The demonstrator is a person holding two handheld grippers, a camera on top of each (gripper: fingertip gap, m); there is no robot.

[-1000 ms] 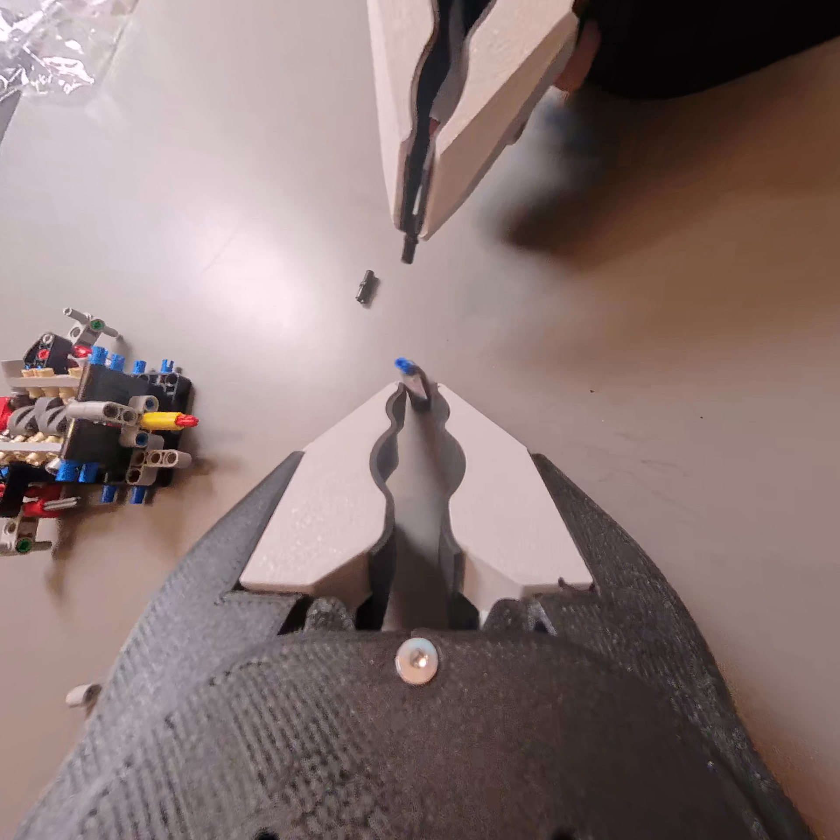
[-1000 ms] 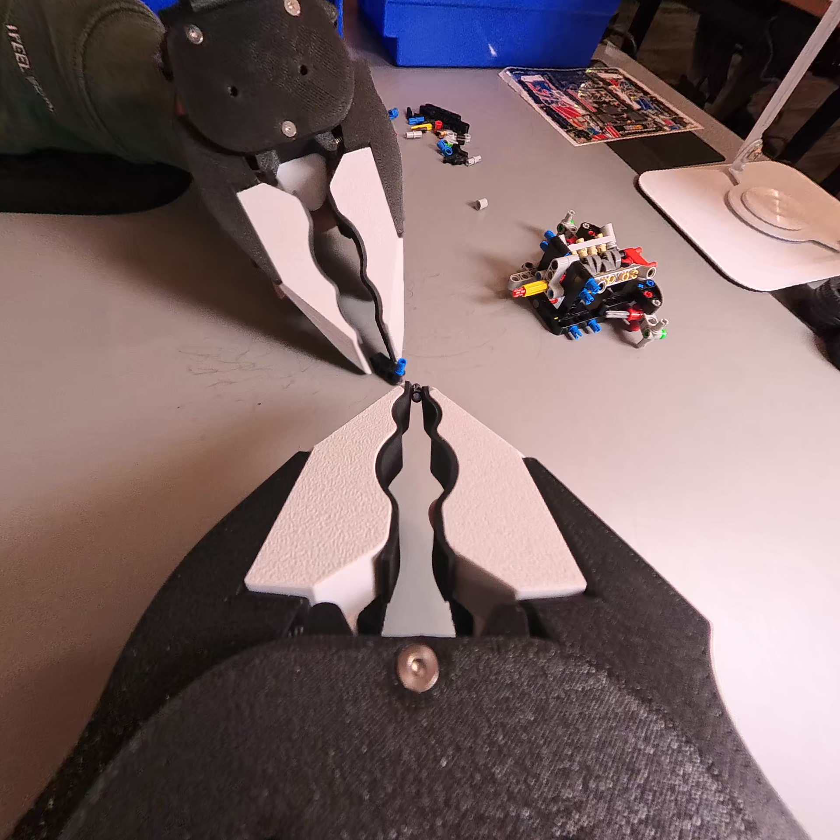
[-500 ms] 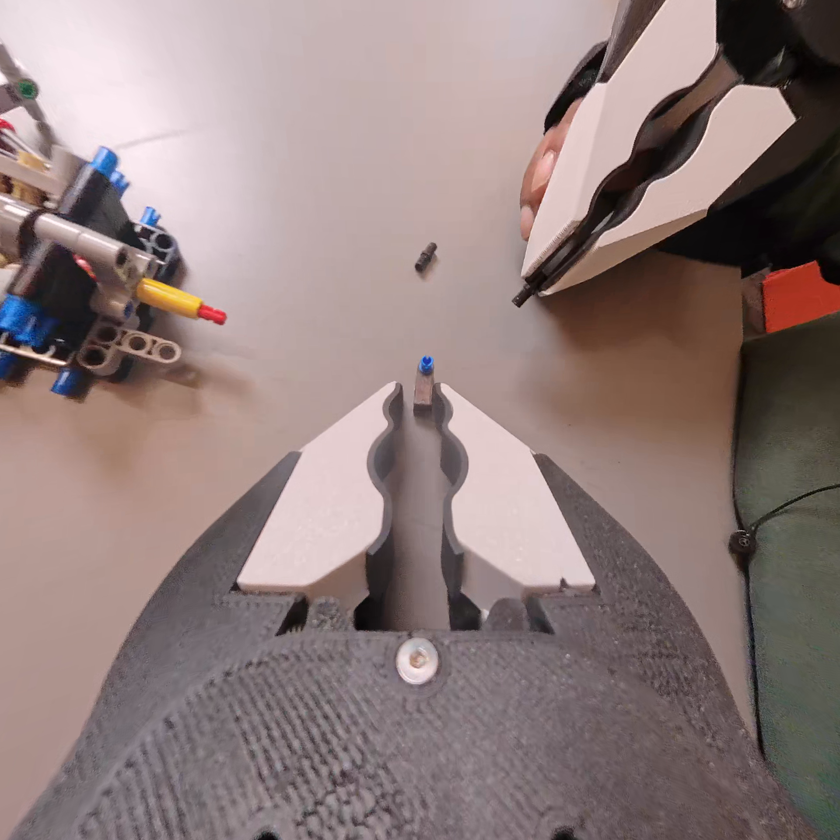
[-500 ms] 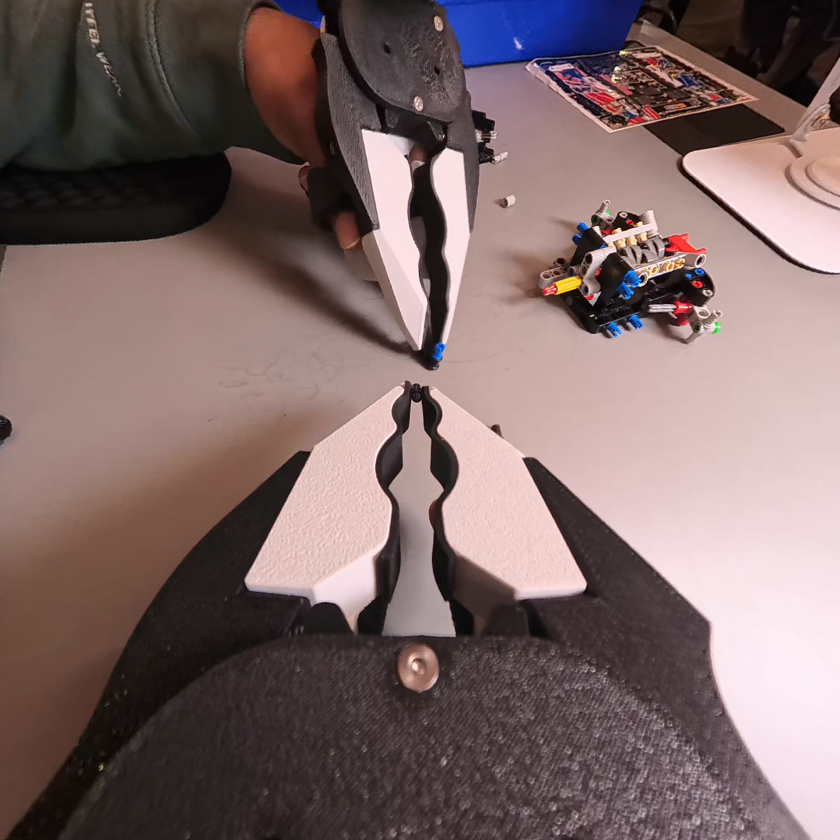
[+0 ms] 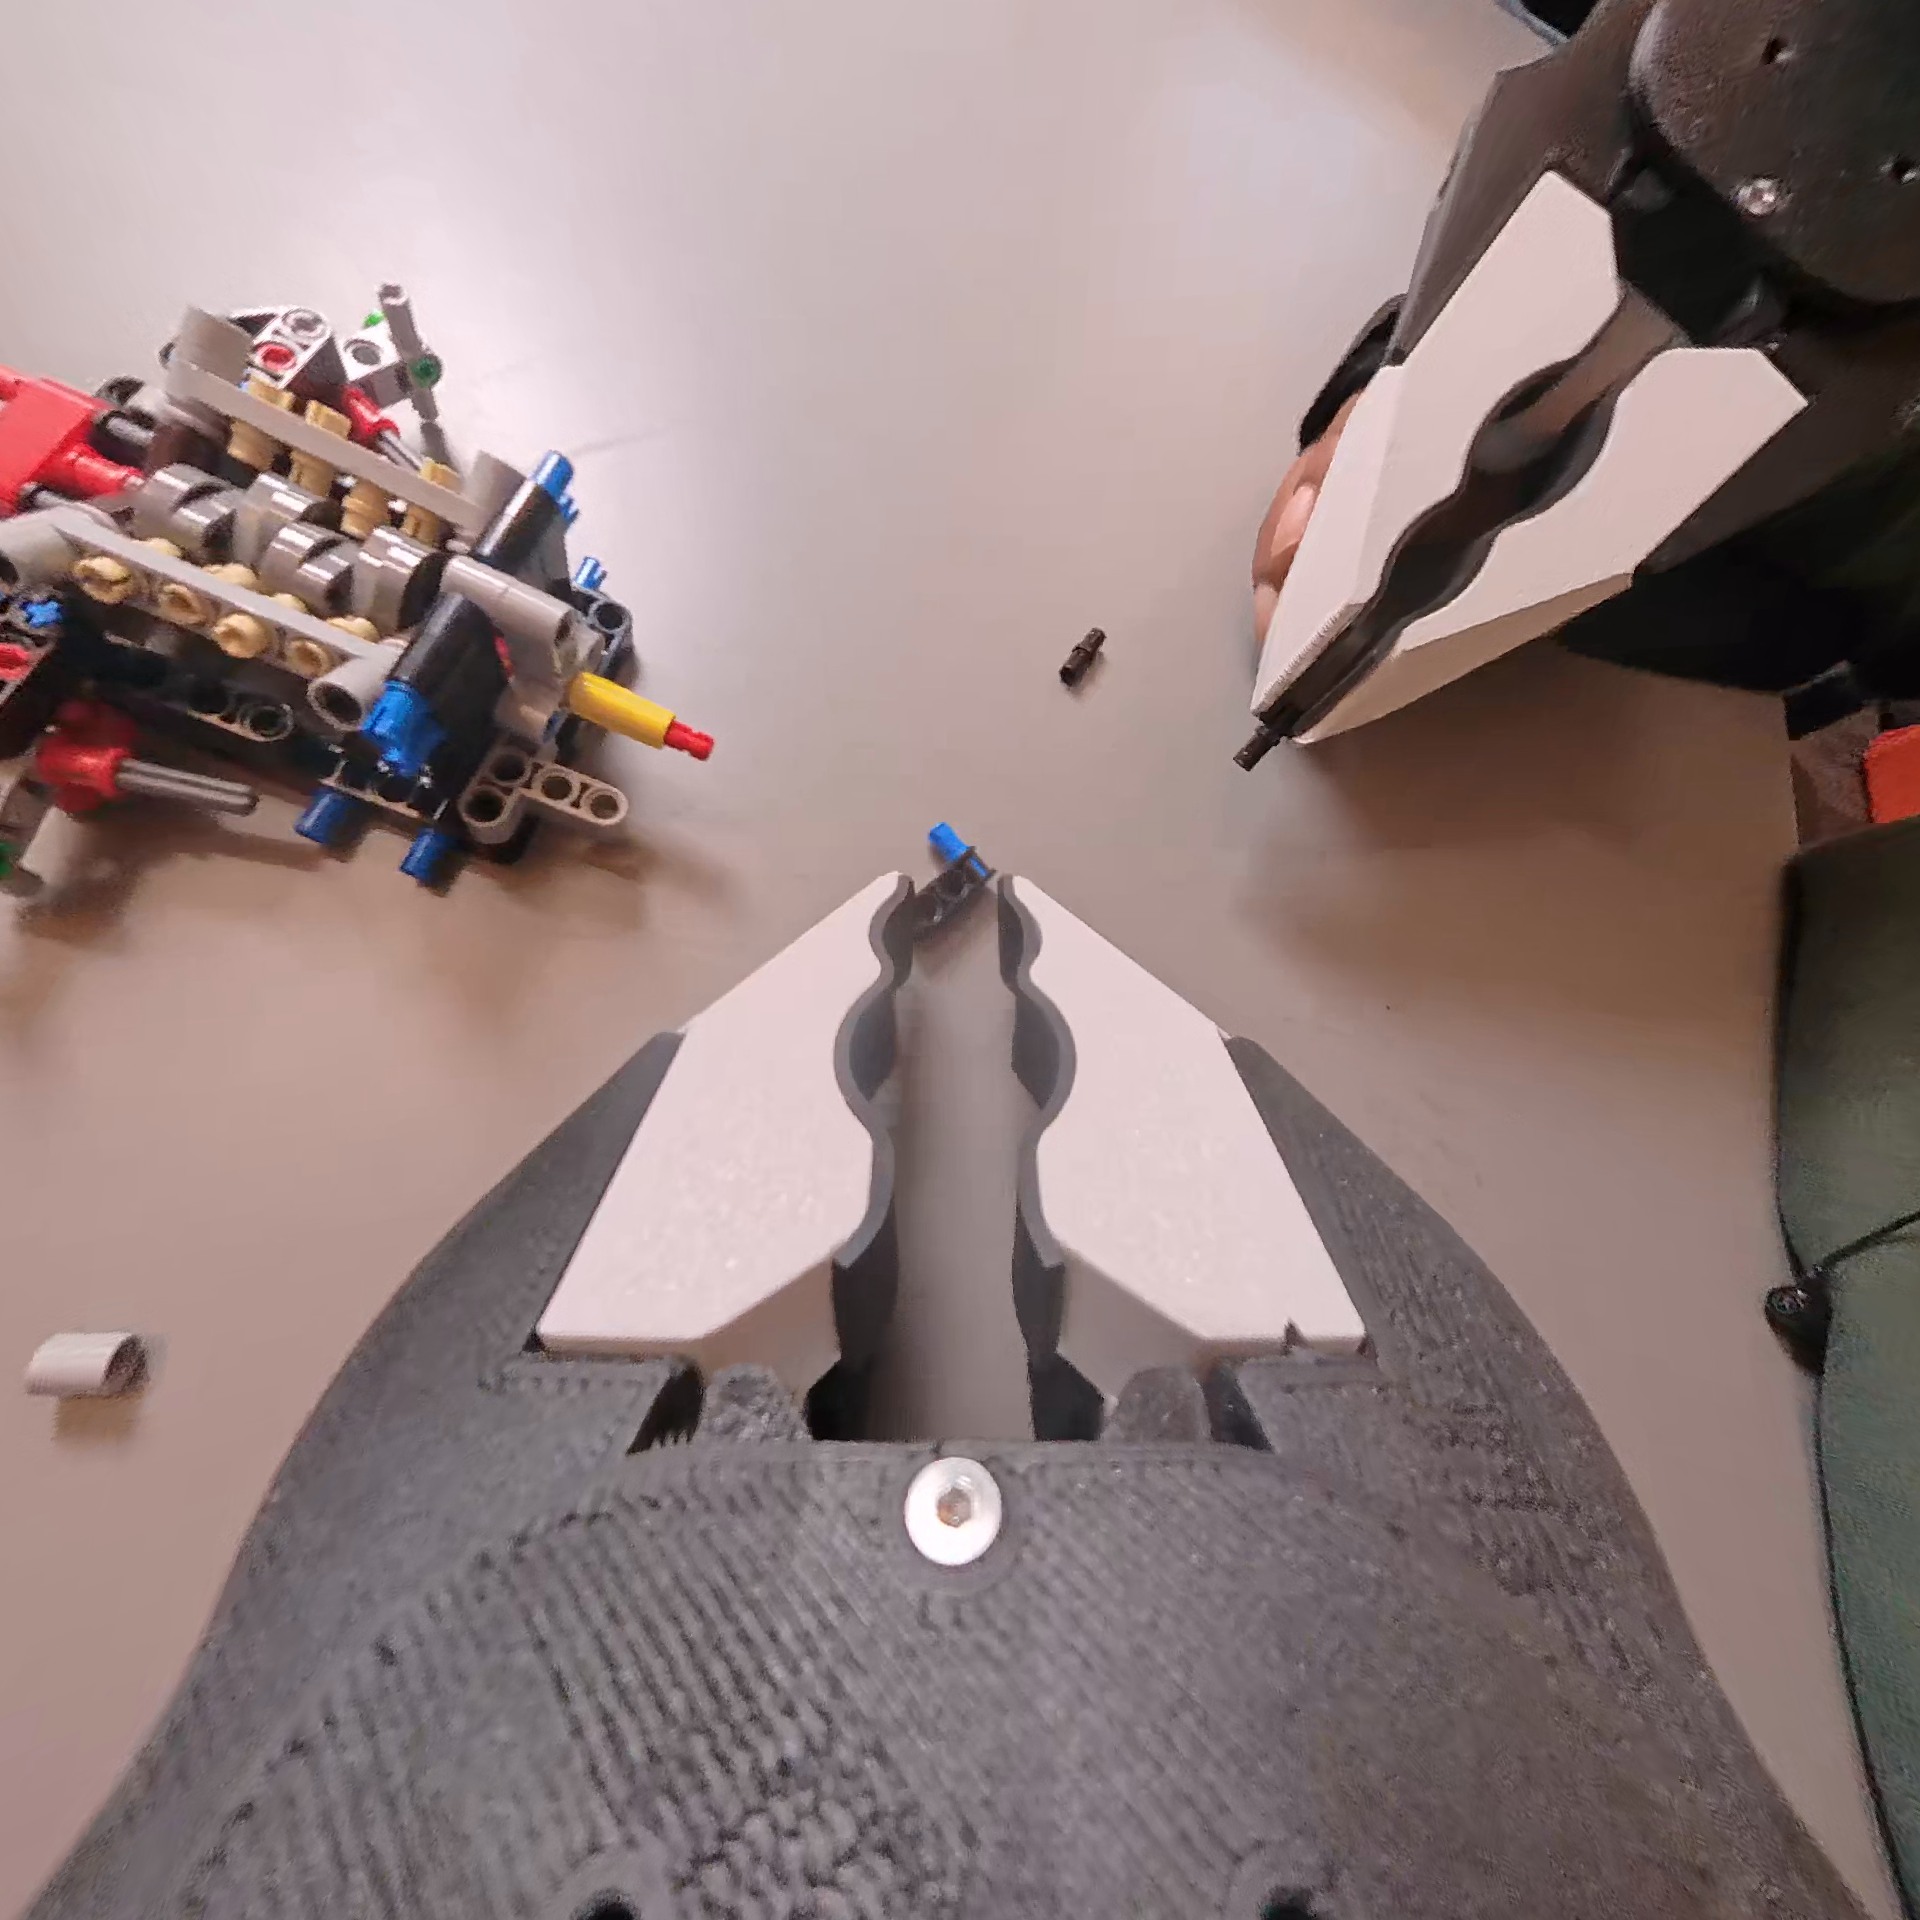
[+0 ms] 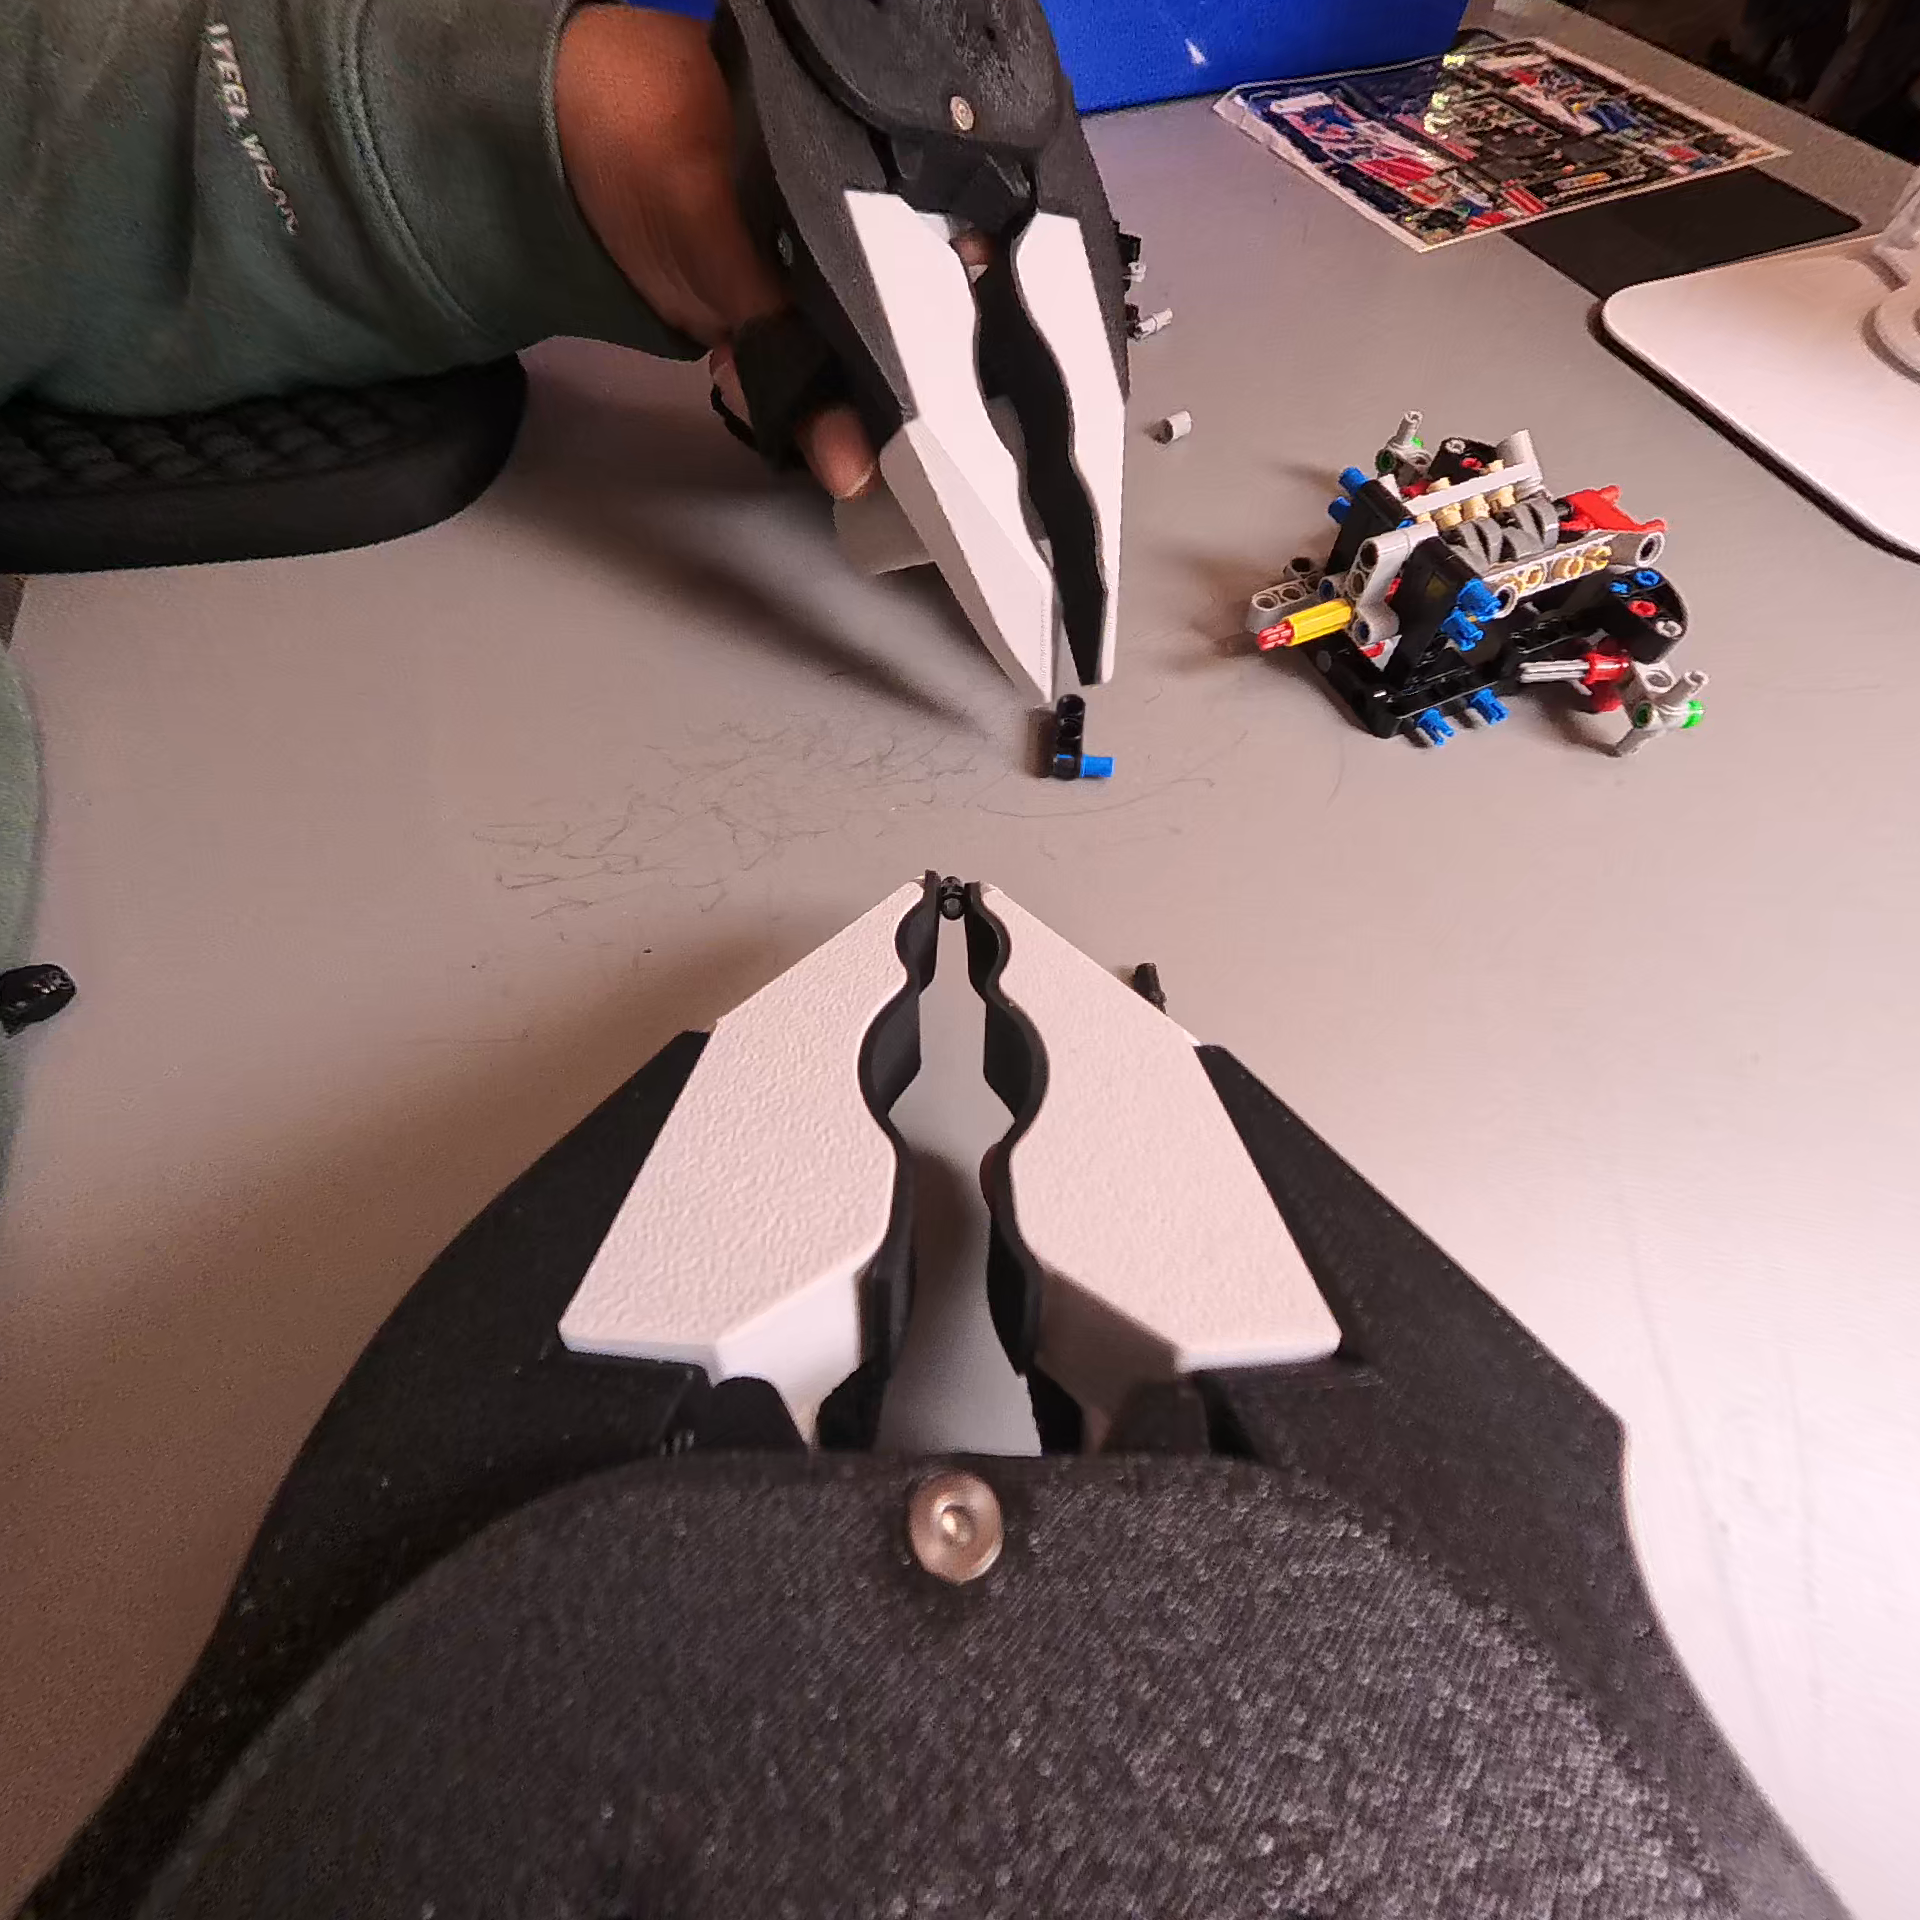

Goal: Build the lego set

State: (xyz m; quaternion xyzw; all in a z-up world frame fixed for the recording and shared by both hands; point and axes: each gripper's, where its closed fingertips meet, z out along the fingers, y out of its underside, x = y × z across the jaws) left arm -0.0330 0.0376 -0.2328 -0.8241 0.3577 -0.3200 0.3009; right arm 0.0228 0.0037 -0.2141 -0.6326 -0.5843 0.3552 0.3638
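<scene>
A small black beam with a blue pin (image 6: 1070,743) stands loose on the grey table, just below the tips of my left gripper (image 6: 1075,681). In the left wrist view the beam (image 5: 954,899) lies tilted in the narrow gap of my left gripper (image 5: 948,881), whose jaws are slightly apart and do not hold it. My right gripper (image 6: 948,891) is shut on a small black pin (image 6: 948,900), a short way in front of the beam. It also shows in the left wrist view (image 5: 1276,727). The part-built lego model (image 6: 1475,592) sits to the right.
A second black pin (image 5: 1081,657) lies loose between the grippers. A small grey piece (image 6: 1172,426) lies behind the model (image 5: 312,623). An instruction booklet (image 6: 1496,135), a blue bin (image 6: 1247,42) and a white lamp base (image 6: 1766,353) are at the back right. A green sleeve (image 6: 260,187) rests at the left. Tip to tip, the grippers are about 7 cm apart. From my left tips it is roughly 12 cm to the small grey piece (image 6: 1172,426); from my right, 20 cm.
My left gripper has opened a little and let go of the black beam with the blue pin, which now stands on the table. My right gripper still holds its black pin.
</scene>
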